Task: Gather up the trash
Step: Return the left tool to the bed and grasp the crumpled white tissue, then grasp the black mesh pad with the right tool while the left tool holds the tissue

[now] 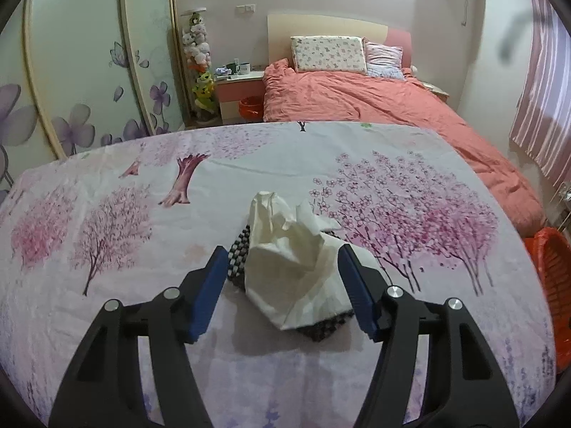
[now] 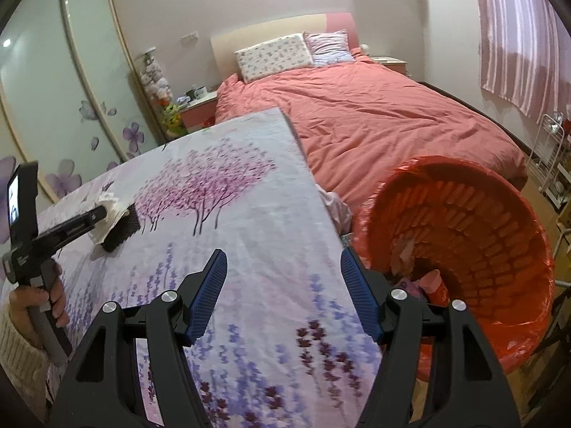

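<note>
A crumpled white tissue (image 1: 289, 260) lies on a small black-and-white checkered block (image 1: 237, 256) on the table with the blossom-print cloth (image 1: 107, 232). My left gripper (image 1: 282, 249) straddles both, open; its blue pads stand on either side, the right pad right at the tissue's edge. The right wrist view shows that gripper (image 2: 96, 215) from the side at the tissue (image 2: 110, 210), held by a hand (image 2: 35, 299). My right gripper (image 2: 283, 255) is open and holds nothing, over the table's right edge. Just to its right stands a red-lined trash basket (image 2: 481, 214) with some scraps at its bottom.
Beyond the table is a bed with a coral duvet (image 1: 374, 100) and pillows. A nightstand with mugs and a small red bin (image 1: 249, 105) stand left of the bed. Sliding wardrobe doors (image 1: 82, 71) line the left wall. A white wire rack (image 2: 549, 164) stands far right.
</note>
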A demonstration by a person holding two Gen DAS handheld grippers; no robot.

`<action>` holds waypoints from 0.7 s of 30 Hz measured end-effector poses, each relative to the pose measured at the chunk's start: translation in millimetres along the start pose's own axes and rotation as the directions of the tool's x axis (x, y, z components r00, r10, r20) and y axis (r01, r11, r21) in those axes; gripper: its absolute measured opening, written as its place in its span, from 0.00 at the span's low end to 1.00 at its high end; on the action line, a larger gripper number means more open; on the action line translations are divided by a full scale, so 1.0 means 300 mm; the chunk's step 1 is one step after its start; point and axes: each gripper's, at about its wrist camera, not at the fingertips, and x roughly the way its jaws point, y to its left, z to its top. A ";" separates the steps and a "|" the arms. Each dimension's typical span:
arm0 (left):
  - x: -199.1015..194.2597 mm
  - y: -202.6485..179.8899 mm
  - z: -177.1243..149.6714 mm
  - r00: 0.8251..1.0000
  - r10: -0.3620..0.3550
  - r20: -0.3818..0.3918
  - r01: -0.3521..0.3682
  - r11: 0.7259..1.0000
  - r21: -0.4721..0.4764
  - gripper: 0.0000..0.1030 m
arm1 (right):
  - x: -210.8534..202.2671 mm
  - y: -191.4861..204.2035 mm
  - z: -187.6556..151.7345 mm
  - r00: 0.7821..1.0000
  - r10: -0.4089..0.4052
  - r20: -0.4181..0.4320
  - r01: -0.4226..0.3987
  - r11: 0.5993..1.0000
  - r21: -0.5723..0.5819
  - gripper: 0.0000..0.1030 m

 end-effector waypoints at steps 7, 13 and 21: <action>0.071 0.031 0.008 0.999 0.010 -0.053 -0.011 1.000 -0.028 0.37 | 0.020 0.049 -0.010 1.000 0.002 -0.026 -0.002 1.000 -0.024 0.64; 0.002 0.090 -0.004 1.000 0.000 0.000 0.000 0.999 -0.040 0.36 | 0.029 0.089 -0.015 0.999 0.005 -0.038 -0.007 0.999 -0.039 0.64; -0.081 0.280 -0.072 0.996 0.090 -0.009 -0.090 0.995 -0.034 0.36 | 0.052 0.181 -0.022 0.998 0.038 -0.058 -0.043 0.996 -0.075 0.64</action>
